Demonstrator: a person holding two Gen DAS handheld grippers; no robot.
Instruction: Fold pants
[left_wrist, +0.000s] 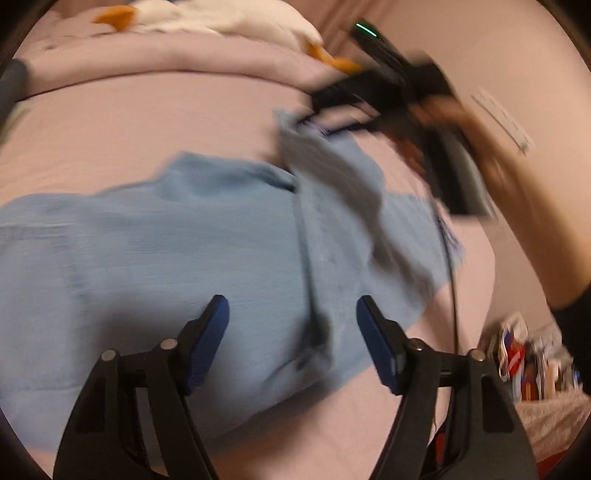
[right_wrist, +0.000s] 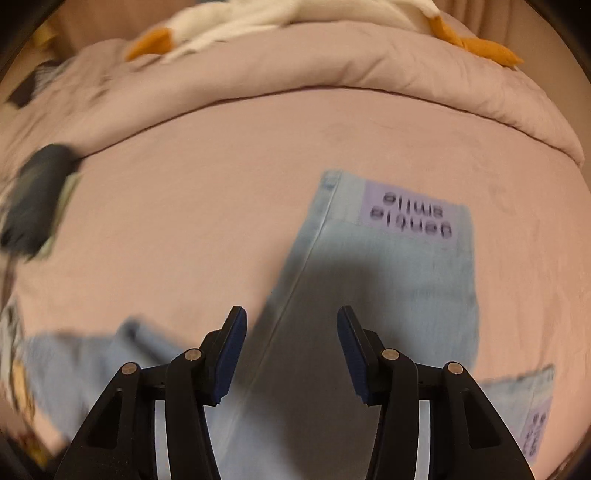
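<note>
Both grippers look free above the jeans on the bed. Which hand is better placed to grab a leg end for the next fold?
Probably right. The right gripper hangs open over the pants close to the patch-marked leg end. The left gripper, also open, sits over the wider middle part.

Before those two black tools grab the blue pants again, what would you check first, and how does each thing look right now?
1. Left tool empty and open: ok, nothing between its blue pads.
2. Right tool empty and open: ok, the gap is clear.
3. Pants lying on the pink bed sheet: ok, though the leg end is turned over and rumpled.
4. Purple label corner in sight as a landmark: ok in the right wrist view.
5. Fold edges lined up: cannot tell, both views are blurred.
6. White and orange plush toy away from the pants: ok, it sits up on the rolled blanket.
</note>
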